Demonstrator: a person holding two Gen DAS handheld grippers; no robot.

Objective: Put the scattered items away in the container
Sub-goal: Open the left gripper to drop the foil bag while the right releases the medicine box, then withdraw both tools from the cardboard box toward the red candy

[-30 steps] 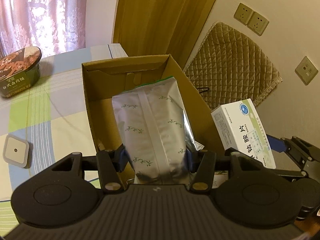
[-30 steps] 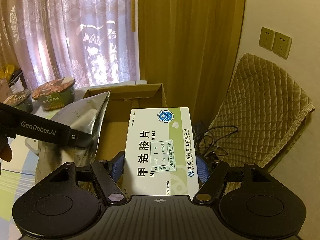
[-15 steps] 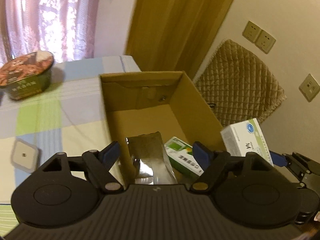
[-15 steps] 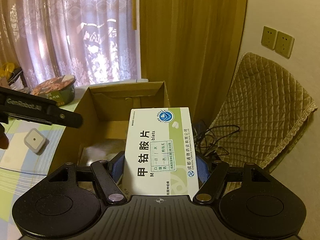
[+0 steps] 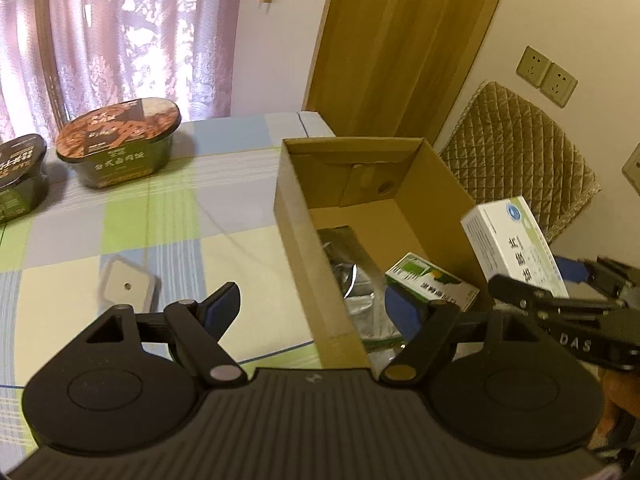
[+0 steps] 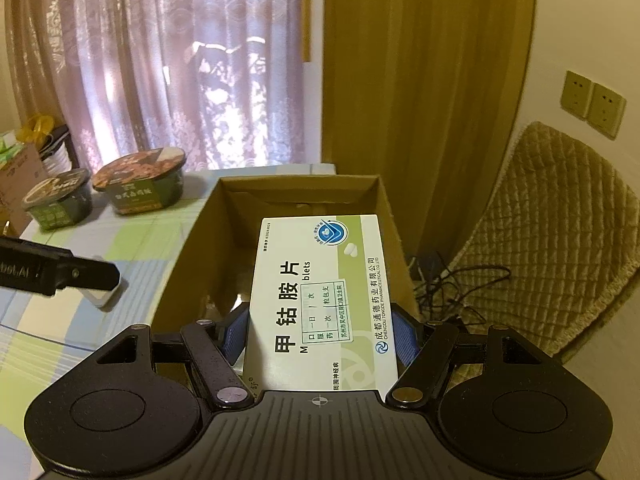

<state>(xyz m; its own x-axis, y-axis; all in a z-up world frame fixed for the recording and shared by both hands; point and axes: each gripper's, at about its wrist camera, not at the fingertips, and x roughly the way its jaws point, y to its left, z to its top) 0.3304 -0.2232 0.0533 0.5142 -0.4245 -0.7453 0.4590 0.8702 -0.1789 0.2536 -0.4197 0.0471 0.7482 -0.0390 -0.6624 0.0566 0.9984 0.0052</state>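
Item 1, white medicine box [image 6: 320,300]: clamped between the blue pads of my right gripper [image 6: 319,332], held upright with its printed face toward the camera, above the near right corner of the carton. In the left wrist view it shows at the right edge [image 5: 516,244], not yet inside.

Item 2, cardboard carton [image 5: 296,216]: open-topped container, standing on the checked tablecloth [image 5: 160,216] at the table's right end. Contents visible: a silver foil pouch [image 5: 352,276] lying on the floor of the carton, and a green-and-white box [image 5: 432,284] beside it, against the right wall.

Item 3, my left gripper [image 5: 316,304]: fingers spread wide, nothing between them, straddling the near left wall of the carton.

Progress, as I judge it: two items stowed, one in hand and close to release, the rest outstanding.

Outstanding on the cloth: a small white square device [image 5: 128,284], near the left gripper and left of the carton; an instant noodle bowl with a brown lid [image 5: 116,140] and a second bowl with a dark lid [image 5: 20,172], both well apart from the carton toward the curtain [image 5: 120,32].

Surroundings: quilted chair cushion [image 6: 560,232] to the right, dark cables [image 6: 452,280] at its foot, wall sockets [image 6: 592,104].

Obstructions: none over the carton mouth; the bowls are broad and may be awkward to fit.
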